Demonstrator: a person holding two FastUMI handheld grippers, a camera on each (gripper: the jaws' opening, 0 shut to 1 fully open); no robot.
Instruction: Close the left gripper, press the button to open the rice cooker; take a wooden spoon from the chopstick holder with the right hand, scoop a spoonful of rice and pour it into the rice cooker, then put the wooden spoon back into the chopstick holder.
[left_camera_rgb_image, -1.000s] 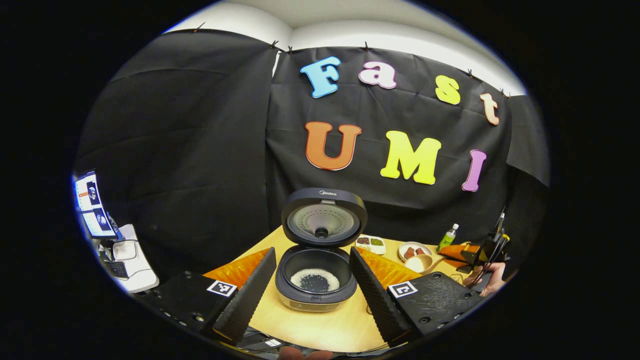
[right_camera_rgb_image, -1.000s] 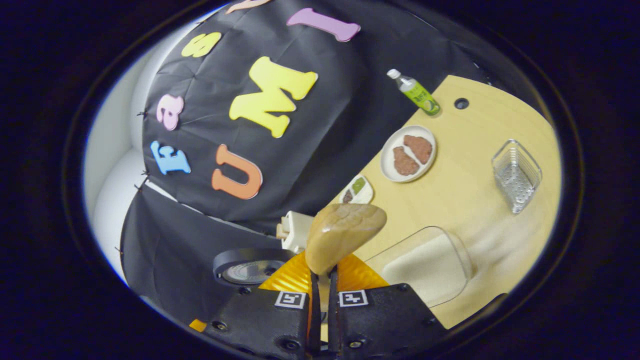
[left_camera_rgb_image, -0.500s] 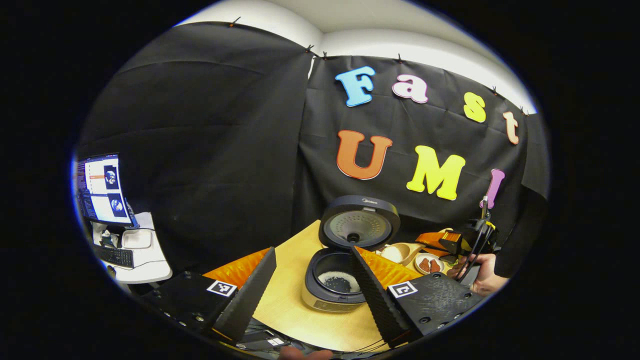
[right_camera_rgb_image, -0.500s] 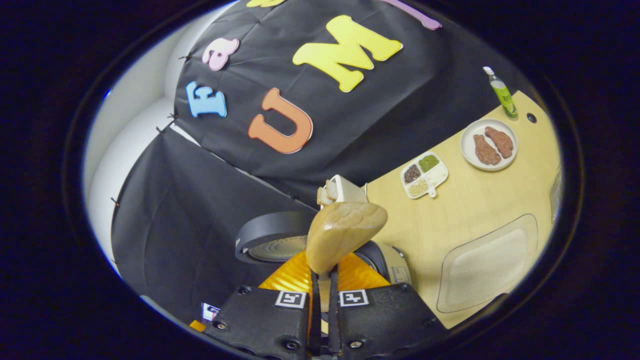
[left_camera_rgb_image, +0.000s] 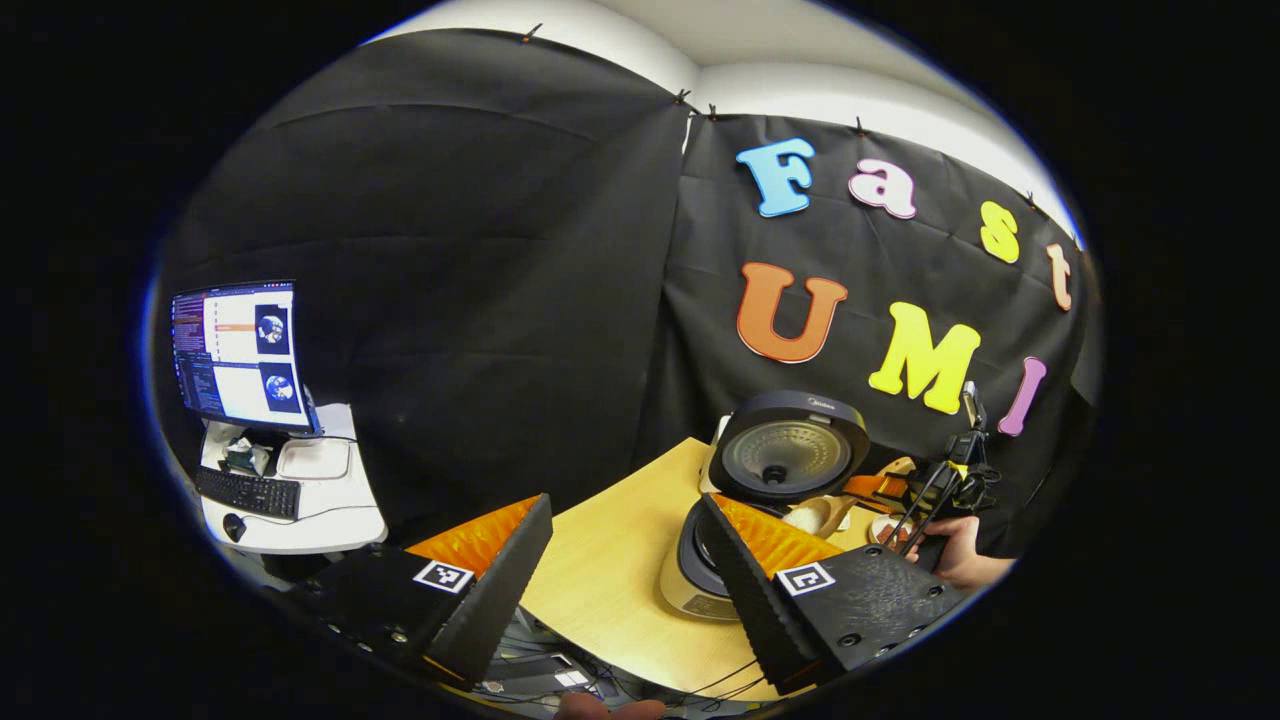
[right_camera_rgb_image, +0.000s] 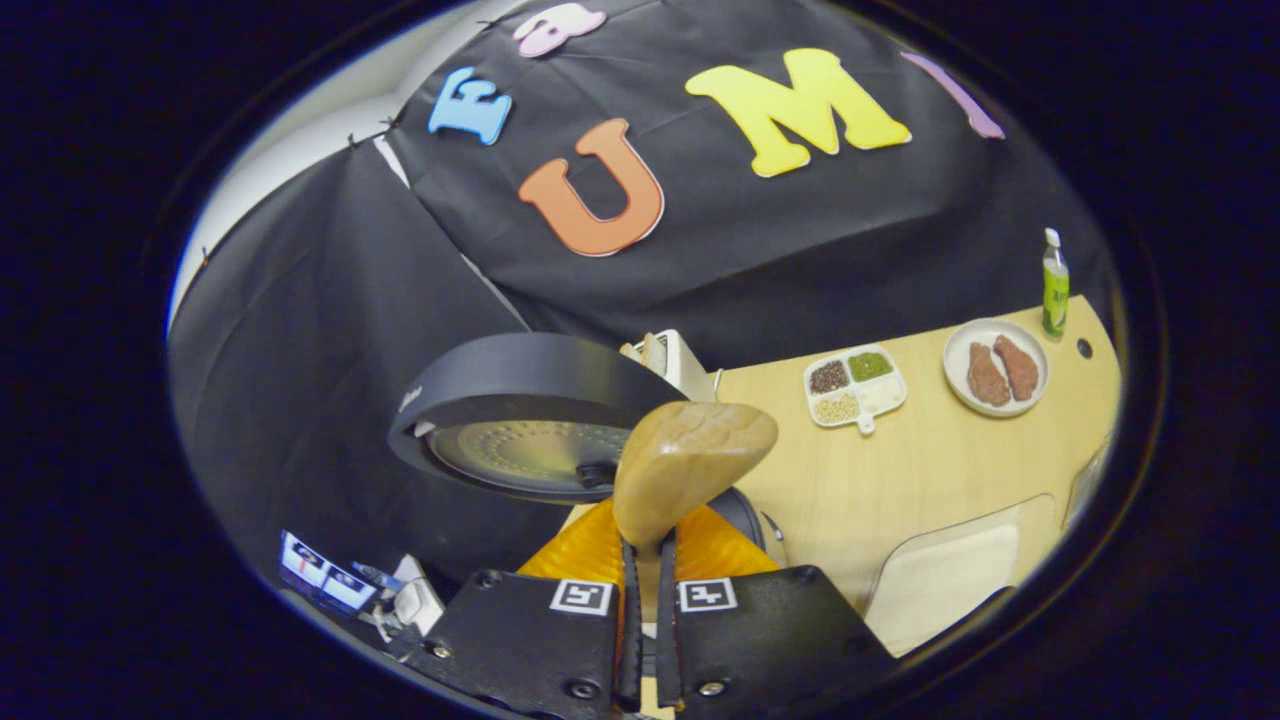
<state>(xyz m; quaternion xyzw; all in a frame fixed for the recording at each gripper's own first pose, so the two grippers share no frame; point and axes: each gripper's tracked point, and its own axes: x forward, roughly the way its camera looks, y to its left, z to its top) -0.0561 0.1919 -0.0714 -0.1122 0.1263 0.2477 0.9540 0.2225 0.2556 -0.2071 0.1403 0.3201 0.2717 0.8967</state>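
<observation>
Pale wooden table (right_camera_rgb_image: 930, 460) carries the rice cooker (left_camera_rgb_image: 700, 575), lid raised, its pot mostly hidden behind my spread-apart left gripper (left_camera_rgb_image: 625, 570). My right gripper (right_camera_rgb_image: 645, 590) pinches the wooden spoon (right_camera_rgb_image: 685, 465); its bowl faces away, so any rice is hidden.

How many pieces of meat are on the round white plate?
2. Both lie side by side on the round white plate at the table's far right in the right gripper view: one piece to the left, the other piece to its right. Nothing seems hidden.
</observation>
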